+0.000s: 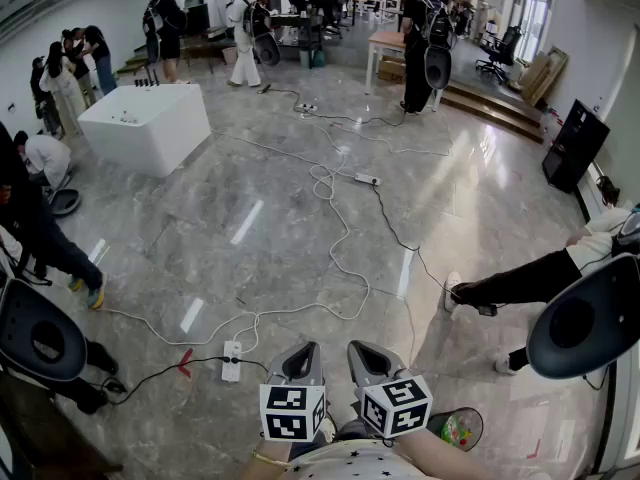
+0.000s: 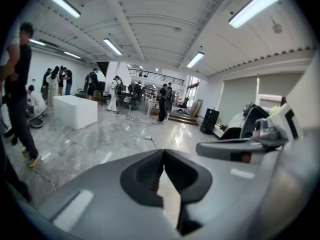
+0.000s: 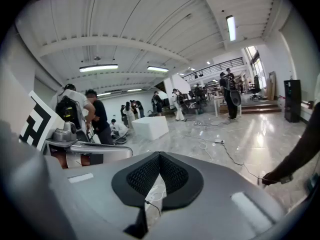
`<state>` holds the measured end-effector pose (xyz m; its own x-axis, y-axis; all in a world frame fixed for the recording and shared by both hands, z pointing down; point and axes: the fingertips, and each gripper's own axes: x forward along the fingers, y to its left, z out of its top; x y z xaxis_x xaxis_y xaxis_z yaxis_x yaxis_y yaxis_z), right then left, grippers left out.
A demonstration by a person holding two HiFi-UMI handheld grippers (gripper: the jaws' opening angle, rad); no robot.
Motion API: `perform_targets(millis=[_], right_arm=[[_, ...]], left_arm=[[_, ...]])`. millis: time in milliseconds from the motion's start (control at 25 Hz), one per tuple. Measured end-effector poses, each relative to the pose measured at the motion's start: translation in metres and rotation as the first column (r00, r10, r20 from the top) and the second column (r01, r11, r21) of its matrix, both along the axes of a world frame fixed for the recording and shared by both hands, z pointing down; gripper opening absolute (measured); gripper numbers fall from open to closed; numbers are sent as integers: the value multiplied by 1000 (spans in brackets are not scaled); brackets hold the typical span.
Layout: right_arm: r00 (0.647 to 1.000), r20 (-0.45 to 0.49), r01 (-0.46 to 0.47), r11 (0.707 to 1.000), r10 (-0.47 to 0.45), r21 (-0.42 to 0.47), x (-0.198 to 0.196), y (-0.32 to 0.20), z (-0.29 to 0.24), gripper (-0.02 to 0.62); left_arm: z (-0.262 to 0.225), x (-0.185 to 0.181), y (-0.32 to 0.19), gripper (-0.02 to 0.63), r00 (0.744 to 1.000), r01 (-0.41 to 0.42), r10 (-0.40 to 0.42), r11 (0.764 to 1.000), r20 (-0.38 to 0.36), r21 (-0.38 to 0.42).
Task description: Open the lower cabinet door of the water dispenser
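No water dispenser or cabinet door shows in any view. In the head view my left gripper [image 1: 303, 356] and right gripper [image 1: 366, 354] hang side by side at the bottom middle, over a grey marble floor [image 1: 300, 208], each with its marker cube behind it. The left gripper view shows the left gripper [image 2: 163, 152] with its tips meeting and nothing between them. The right gripper [image 3: 160, 155] is likewise shut and empty in the right gripper view. Both point out across an open hall.
White cables and a power strip [image 1: 231, 360] lie on the floor just ahead. A white box-shaped block [image 1: 145, 125] stands at far left, a black cabinet [image 1: 573, 145] at far right. Several people stand at the back; a seated person's leg [image 1: 515, 283] stretches in from the right.
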<state>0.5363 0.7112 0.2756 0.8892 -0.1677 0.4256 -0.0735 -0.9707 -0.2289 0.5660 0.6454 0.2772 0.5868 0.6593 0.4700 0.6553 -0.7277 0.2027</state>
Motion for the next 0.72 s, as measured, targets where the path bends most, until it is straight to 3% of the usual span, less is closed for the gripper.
perform_targets(millis=[240,400,520,720], right_arm=[[981,10,192,981,-192,21,15,-84,15,-2],[930,17,366,930,-367,24,24,-149,24,-2],[867,16,498,867,-498,26,21,-201,24,-2],[712,16,700,712,-702,46,-1,-304,19,-2]], left_arm=[[13,2,-88,6,982,188,-188,982,14,9],[19,2,-154,6,934,358,-357,934,18,-11],[18,-8,-205,6,873,487,-487,873,29,-19],[11,-45,-305,6,721,693,-693,721,26,-15]])
